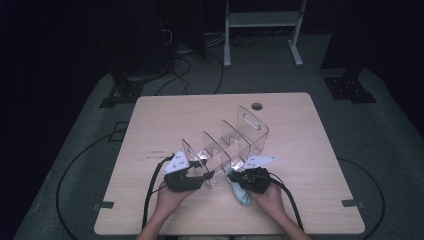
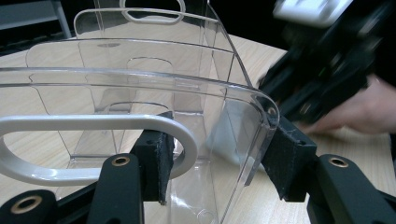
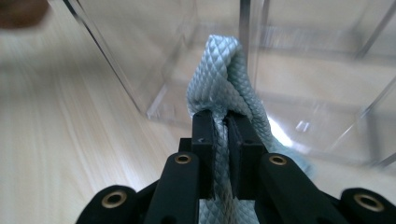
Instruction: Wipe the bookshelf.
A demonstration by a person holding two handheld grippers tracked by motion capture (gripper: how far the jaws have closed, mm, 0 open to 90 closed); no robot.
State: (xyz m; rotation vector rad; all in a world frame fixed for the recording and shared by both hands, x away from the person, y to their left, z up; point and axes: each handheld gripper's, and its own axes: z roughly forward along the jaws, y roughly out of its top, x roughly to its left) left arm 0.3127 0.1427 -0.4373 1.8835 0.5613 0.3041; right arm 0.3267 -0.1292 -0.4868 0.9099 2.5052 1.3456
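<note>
While both of my hands rest near the front edge of the wooden tabletop [image 1: 310,150], my left claw [image 2: 219,163] grips the near end wall of the clear acrylic organizer [image 1: 227,142], one pad inside the wall and the other outside at its rounded corner, just beside the oval handle cutout [image 2: 93,140]. That organizer stands on the tabletop, running slantwise away from me, with upright dividers splitting it into several compartments and a second handle cutout in its far end wall. My right claw [image 3: 222,149] is clenched on a pale blue-grey quilted cloth [image 3: 224,79], the fabric pinched tight between the two pads and bunched up above them. From the high view, the cloth [image 1: 241,194] hangs below my right claw [image 1: 235,176], just at the organizer's near right corner, and I cannot tell whether it touches the wall. In the right gripper view, the cloth rises in front of the transparent walls, with the bare tabletop to its left.
</note>
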